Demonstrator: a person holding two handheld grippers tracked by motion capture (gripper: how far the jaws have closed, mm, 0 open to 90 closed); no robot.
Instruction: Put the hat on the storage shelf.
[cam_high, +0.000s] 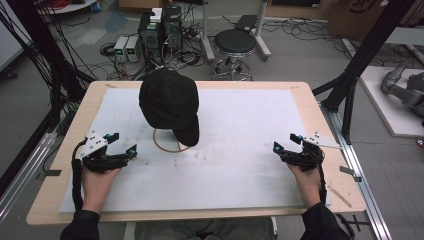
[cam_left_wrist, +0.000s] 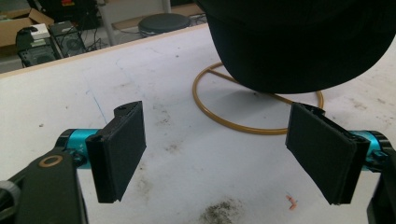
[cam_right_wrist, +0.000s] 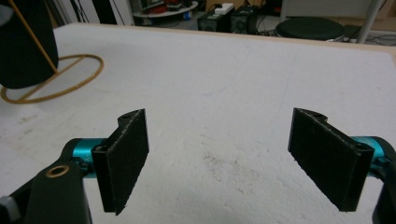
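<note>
A black cap (cam_high: 169, 102) sits on a gold wire stand whose ring base (cam_high: 166, 140) rests on the white mat, left of centre. In the left gripper view the cap (cam_left_wrist: 299, 42) looms just ahead, over the ring (cam_left_wrist: 254, 128). My left gripper (cam_high: 123, 143) hovers open a short way left of the stand, nothing between its pads (cam_left_wrist: 119, 151). My right gripper (cam_high: 287, 143) is open far to the right, over bare mat. The right gripper view has the cap (cam_right_wrist: 25, 44) and the ring (cam_right_wrist: 56, 79) at its upper left.
The white mat (cam_high: 240, 165) covers a wooden table (cam_high: 330, 150). Beyond the far edge stand a black stool (cam_high: 235, 45) and computer boxes with cables (cam_high: 155, 35). Black frame posts (cam_high: 365, 55) rise at the right. Dirt smudges mark the mat (cam_left_wrist: 219, 212).
</note>
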